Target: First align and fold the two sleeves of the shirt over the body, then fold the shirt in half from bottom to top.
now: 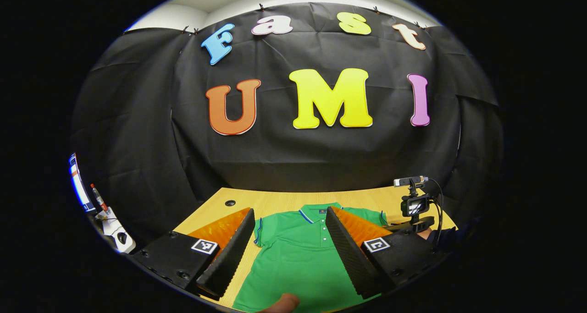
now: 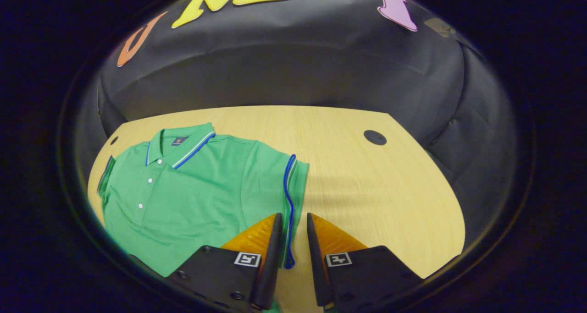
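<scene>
On the wooden table (image 2: 367, 184): green shirt (image 2: 192, 189) lies flat, collar away, sleeves unfolded | left gripper (image 1: 290, 233) spread wide above its body, holding nothing | right gripper (image 2: 292, 230) narrowed astride the sleeve hem (image 2: 290, 198), likely lining up a pinch.

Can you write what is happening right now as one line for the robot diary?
stage: sleeves unfolded | green polo shirt flat on wooden table | right gripper narrowly open astride blue-trimmed sleeve edge | left gripper open above shirt
</scene>
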A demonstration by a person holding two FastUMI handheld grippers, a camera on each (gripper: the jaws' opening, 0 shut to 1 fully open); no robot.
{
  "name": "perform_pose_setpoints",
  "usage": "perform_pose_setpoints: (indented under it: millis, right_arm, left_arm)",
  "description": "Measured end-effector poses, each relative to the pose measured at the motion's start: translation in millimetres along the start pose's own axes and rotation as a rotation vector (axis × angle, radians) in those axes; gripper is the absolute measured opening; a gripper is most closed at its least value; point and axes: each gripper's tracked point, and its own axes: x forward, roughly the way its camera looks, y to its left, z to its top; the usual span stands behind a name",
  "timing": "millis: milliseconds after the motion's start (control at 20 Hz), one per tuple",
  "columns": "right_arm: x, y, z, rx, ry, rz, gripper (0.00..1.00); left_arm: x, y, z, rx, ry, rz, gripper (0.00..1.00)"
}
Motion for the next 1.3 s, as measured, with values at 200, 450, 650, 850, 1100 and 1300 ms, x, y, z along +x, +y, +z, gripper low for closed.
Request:
perform_pose_setpoints:
  millis: [200,450,650,850,1100,1300]
  right_arm:
    - [7.1,-2.4,1.1,-0.005,-0.008,0.001,0.08]
    - [0.9,-8.3,3.9,0.002,-0.017,-0.003,0.07]
    - [-12.6,-5.3,23.2,-0.038,-0.083,-0.004,0.03]
    - [-29.4,27.3,45.6,-0.155,-0.167,0.035,0.07]
    - [-42.8,82.5,47.7,-0.283,-0.217,0.102,0.07]
    - [-47.9,116.8,32.7,-0.335,-0.218,0.142,0.07]
  left_arm:
    - [-0.3,2.2,-8.8,-0.007,0.026,0.007,0.99]
    - [-3.1,4.3,-19.2,-0.028,0.054,0.020,0.99]
    - [-5.4,10.6,-17.1,-0.024,0.048,0.033,0.99]
    - [-7.8,18.4,-17.3,-0.038,0.045,0.048,0.99]
    - [-12.0,34.3,-22.6,-0.056,0.052,0.082,0.99]
    - [-13.9,46.1,-27.7,-0.073,0.063,0.114,0.99]
